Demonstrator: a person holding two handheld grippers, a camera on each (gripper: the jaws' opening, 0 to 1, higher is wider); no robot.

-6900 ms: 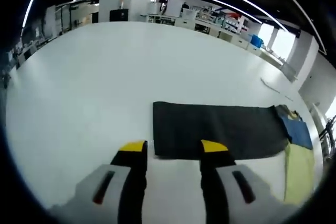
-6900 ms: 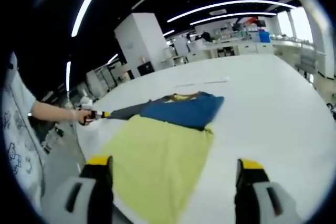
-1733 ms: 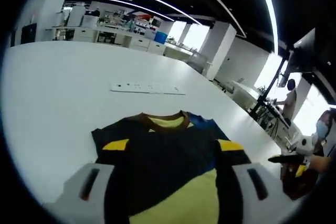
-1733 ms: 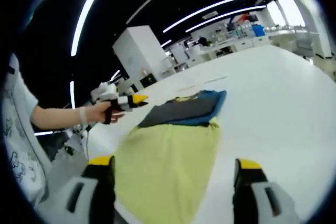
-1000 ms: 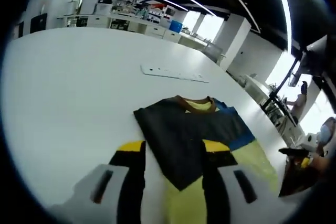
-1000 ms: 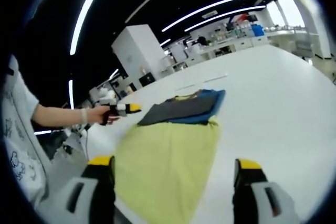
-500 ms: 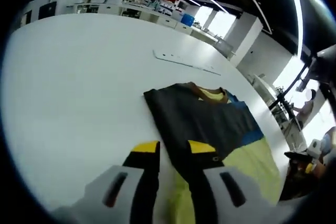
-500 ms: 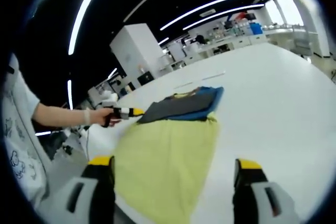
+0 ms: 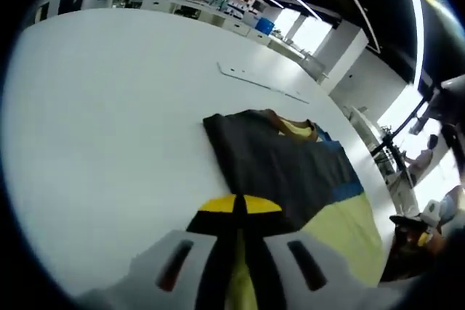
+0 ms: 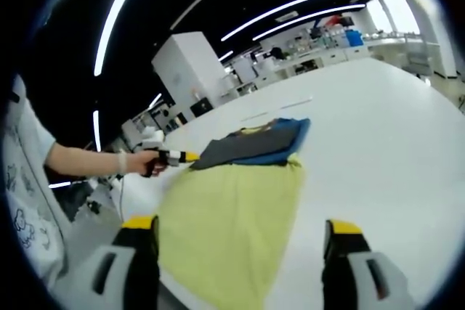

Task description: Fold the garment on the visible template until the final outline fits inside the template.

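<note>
Shirt (image 9: 298,172) lying flat on the white table (image 9: 109,107), dark folded panel covering its collar end, yellow body trailing off; left gripper (image 9: 240,205) pinching jaws together on the shirt's near edge, right gripper (image 10: 236,234) hanging wide open over the yellow hem; no legible writing.

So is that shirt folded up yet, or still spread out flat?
Partly folded. The dark sleeve side lies over the chest of the shirt, while its yellow lower half lies spread flat on the white table.
</note>
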